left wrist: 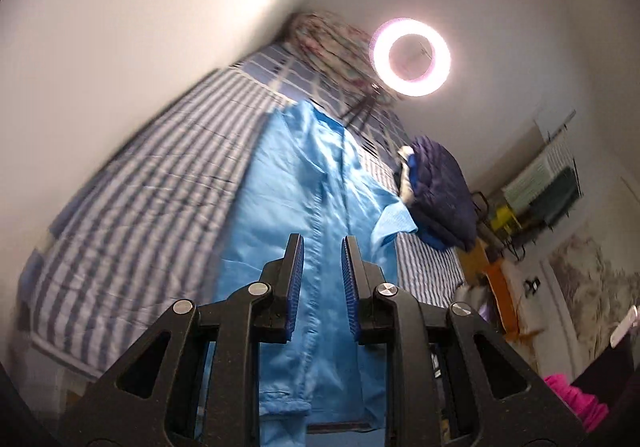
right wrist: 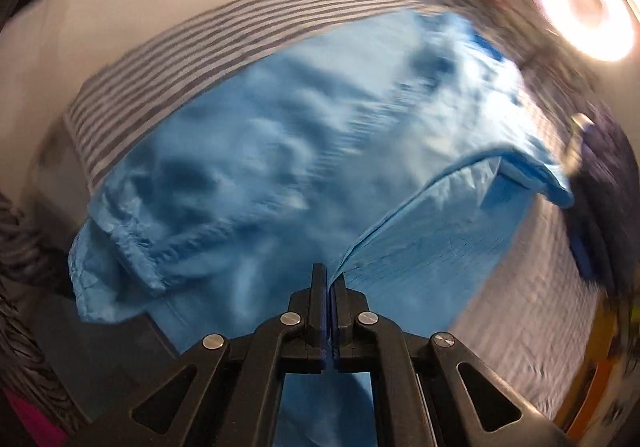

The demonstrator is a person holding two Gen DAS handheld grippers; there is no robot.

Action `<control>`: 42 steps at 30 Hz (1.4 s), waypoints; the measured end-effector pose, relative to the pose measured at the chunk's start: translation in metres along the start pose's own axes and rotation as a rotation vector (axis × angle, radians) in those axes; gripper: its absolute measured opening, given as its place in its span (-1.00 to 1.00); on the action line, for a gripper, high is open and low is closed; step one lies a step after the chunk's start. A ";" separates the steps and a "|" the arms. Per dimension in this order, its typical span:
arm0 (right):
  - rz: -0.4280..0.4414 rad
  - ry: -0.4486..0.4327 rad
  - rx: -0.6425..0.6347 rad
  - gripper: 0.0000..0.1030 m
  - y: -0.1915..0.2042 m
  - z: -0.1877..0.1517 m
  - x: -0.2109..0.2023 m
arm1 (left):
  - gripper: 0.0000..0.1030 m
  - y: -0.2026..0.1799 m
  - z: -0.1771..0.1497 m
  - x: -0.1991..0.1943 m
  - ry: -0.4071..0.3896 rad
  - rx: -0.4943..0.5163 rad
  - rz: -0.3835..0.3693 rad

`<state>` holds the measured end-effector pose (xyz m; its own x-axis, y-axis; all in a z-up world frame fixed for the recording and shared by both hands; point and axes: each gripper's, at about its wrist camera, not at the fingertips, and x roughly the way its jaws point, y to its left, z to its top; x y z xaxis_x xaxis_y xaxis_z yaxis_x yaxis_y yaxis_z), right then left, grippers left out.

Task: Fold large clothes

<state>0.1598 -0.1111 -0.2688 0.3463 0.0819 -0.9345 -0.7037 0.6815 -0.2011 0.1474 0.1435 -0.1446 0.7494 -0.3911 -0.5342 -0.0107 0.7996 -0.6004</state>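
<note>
Left side first: the left gripper [left wrist: 322,247] hangs above the bed [left wrist: 132,199] with its jaws a little apart and nothing pinched between them. Through the gap you see the light blue garment [left wrist: 304,175], spread lengthwise over the striped bedding, one long seam running straight up the middle. Beyond it, a dark blue bundle [left wrist: 440,195] sits at the bed's far edge, and the ring light [left wrist: 411,56] glares from the back of the room.

Over to the right: the right gripper [right wrist: 329,279] has its jaws pressed together, clamped on an edge of the blue garment [right wrist: 260,151]. That edge lifts off the bed in a taut ridge, running away from the pads toward a raised flap [right wrist: 520,171]. The rest of the cloth lies rumpled, a cuffed sleeve or leg end [right wrist: 120,247] bunched at the left. Everything here is smeared with blur.

How to play it from here, as I read it: this looks like the carry-over of a fold. Keep the clamp firm, keep the lifted edge taut and level, and lay it down parallel to that centre seam. The free left tool would do well to pin or take the matching edge, so the fabric doesn't drag and bunch.
</note>
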 end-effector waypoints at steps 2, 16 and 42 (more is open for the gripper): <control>0.028 0.031 -0.039 -1.00 0.020 0.001 0.017 | -0.65 0.008 0.003 -0.006 -0.019 -0.005 0.019; 0.237 0.005 0.210 -1.00 -0.008 -0.024 0.040 | -0.65 0.006 -0.013 0.014 0.034 0.054 0.081; 0.418 -0.277 0.837 -0.35 -0.133 -0.210 -0.029 | -0.47 0.022 -0.090 0.046 0.273 0.134 0.135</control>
<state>0.1130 -0.3564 -0.2762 0.3778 0.5298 -0.7593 -0.1721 0.8460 0.5046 0.1219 0.1021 -0.2359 0.5419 -0.3707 -0.7542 0.0026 0.8982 -0.4396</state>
